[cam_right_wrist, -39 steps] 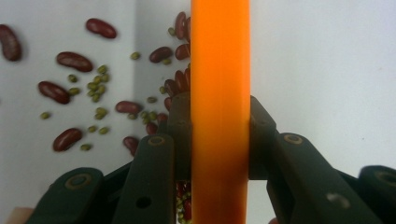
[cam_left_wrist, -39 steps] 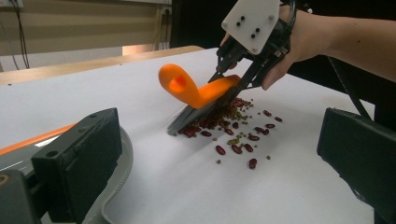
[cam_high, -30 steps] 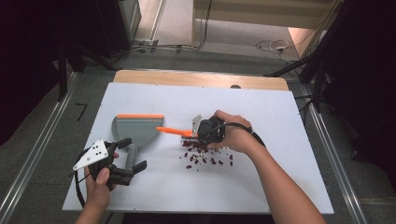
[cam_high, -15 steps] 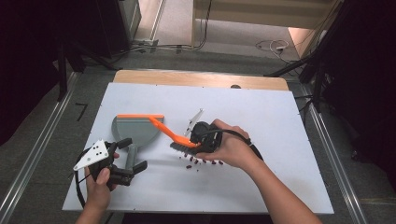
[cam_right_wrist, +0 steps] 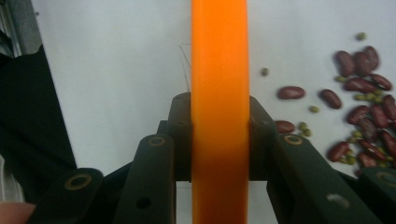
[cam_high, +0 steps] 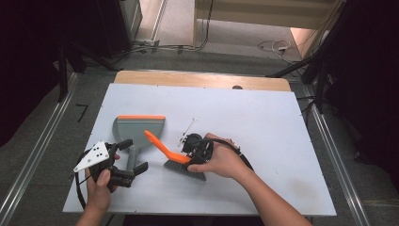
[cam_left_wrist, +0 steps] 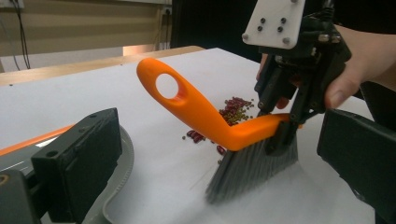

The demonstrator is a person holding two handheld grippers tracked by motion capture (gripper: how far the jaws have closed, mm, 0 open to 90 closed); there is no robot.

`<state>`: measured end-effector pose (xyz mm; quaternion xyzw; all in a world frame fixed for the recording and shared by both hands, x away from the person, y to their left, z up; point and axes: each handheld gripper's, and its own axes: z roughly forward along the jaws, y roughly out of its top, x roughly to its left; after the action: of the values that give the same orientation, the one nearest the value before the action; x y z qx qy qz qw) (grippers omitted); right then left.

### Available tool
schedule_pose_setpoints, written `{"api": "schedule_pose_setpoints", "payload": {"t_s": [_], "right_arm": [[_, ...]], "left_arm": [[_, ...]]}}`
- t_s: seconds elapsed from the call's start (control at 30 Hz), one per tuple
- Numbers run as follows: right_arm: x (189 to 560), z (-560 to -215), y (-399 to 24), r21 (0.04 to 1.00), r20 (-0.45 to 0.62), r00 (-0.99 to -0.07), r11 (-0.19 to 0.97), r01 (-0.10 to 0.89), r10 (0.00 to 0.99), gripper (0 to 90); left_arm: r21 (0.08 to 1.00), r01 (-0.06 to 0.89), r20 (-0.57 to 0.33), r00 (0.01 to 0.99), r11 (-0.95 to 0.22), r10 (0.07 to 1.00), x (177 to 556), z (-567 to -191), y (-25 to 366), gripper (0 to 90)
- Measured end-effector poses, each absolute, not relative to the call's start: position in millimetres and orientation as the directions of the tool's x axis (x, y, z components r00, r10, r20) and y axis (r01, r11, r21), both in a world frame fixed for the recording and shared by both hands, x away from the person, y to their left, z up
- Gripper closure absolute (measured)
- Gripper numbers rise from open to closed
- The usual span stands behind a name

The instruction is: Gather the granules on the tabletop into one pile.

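Orange brush (cam_high: 171, 157) sits mid-worktop toward the near edge, bristles down beside the scattered beans (cam_left_wrist: 233, 112). My right gripper (cam_right_wrist: 219, 135) clamps its handle. My left gripper (cam_high: 128, 157) stands wide around the grey dustpan (cam_high: 139, 129) handle.

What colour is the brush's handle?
Bright orange; the brush handle shows best in the left gripper view, above grey bristles.

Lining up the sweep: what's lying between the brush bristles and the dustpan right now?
In the left gripper view, bare white table separates the brush bristles from the dustpan; the beans lie behind the brush.
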<state>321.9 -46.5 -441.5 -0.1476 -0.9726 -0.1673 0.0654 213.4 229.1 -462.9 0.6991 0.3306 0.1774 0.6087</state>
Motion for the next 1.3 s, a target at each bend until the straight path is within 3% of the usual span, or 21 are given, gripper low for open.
{"api": "schedule_pose_setpoints", "payload": {"t_s": [0.37, 0.67, 0.9, 1.3], "right_arm": [[365.8, -440.5, -72.9, 0.339, 0.137, -0.942, 0.879, 0.335, 0.307, 68.3], [371.9, -427.3, -84.6, 0.357, 0.087, -0.94, 0.871, 0.338, 0.329, 68.2], [348.0, -410.5, -111.5, 0.314, 0.058, -0.973, 0.921, 0.229, 0.223, 68.2], [339.1, -436.0, -154.2, 0.288, 0.057, -0.99, 0.947, 0.141, 0.13, 68.2]], "left_arm": [[0.968, 0.248, -0.155, 0.719, -0.042, 0.677, 213.4, -463.3, 227.4, 0.9], [0.967, 0.251, -0.156, 0.719, -0.043, 0.678, 214.1, -464.3, 228.0, 0.9], [0.967, 0.252, -0.157, 0.719, -0.044, 0.677, 213.9, -464.2, 227.0, 0.9], [0.965, 0.255, -0.153, 0.717, -0.053, 0.68, 214.3, -464.5, 223.8, 0.9]]}}
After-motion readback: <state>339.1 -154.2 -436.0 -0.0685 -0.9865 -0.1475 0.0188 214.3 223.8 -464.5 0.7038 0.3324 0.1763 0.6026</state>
